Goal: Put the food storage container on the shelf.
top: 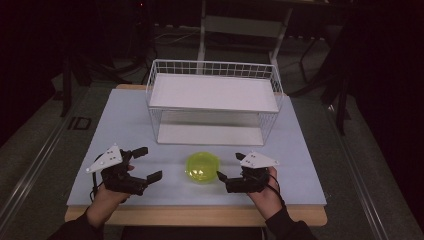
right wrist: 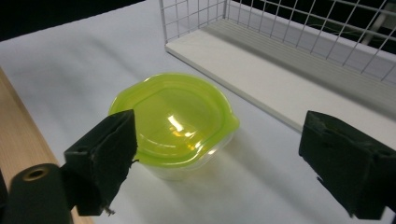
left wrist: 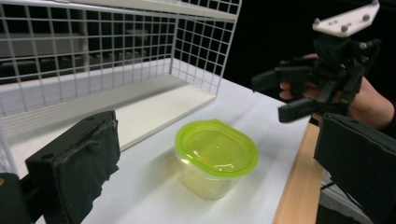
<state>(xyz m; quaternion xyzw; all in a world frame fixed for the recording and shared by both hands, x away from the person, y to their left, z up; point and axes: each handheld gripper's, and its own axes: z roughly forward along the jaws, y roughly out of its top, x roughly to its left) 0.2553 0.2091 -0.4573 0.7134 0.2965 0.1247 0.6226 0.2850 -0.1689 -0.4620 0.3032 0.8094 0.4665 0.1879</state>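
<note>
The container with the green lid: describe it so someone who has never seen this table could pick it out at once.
Start at the white wire rack at the back of the pale table. In front of its lower shelf, between the person's two hand-held tools, stands a small clear container. Its translucent yellow-green lid, rounded with a small tab, is the only bright colour on the table.

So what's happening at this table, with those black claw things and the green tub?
A person sits at the table with a hand-held gripper in each hand. Between them stands a small clear container with a lime-green lid on it, in front of a white wire shelf rack. The right gripper has its fingers spread wide, close beside the container without touching it. The left gripper is open too, off to the other side. Nothing is being held right now.
</note>
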